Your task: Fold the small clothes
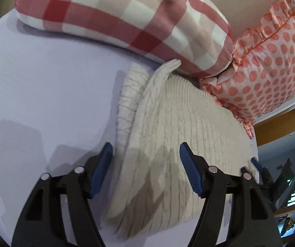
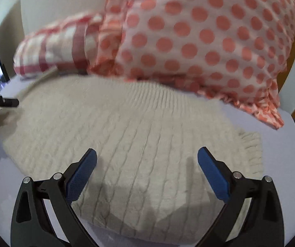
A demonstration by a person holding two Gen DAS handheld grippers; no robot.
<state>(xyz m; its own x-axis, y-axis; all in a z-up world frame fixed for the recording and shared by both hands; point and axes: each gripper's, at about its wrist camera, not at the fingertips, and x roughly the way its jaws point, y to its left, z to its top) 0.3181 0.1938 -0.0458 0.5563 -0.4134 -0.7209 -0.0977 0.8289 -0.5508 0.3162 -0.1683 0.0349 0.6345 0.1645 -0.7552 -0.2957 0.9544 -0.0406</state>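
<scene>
A cream cable-knit sweater (image 1: 168, 135) lies flat on the pale lilac bed sheet (image 1: 44, 92). One sleeve is folded across its body, the cuff (image 1: 172, 63) pointing at the pillows. My left gripper (image 1: 146, 154) is open and empty, hovering over the sweater's left edge. The sweater (image 2: 116, 127) fills the right wrist view, with a ribbed hem (image 2: 252, 150) at the right. My right gripper (image 2: 147, 160) is open and empty just above the sweater's near part. The other gripper's tip (image 2: 7, 102) shows at the far left edge.
A red-and-white checked pillow (image 1: 116, 14) and a pink polka-dot ruffled pillow (image 1: 271, 61) lie behind the sweater; the polka-dot pillow (image 2: 198, 37) overlaps its far edge. A wooden bed frame (image 1: 287, 119) runs at the right, beyond the sheet's edge.
</scene>
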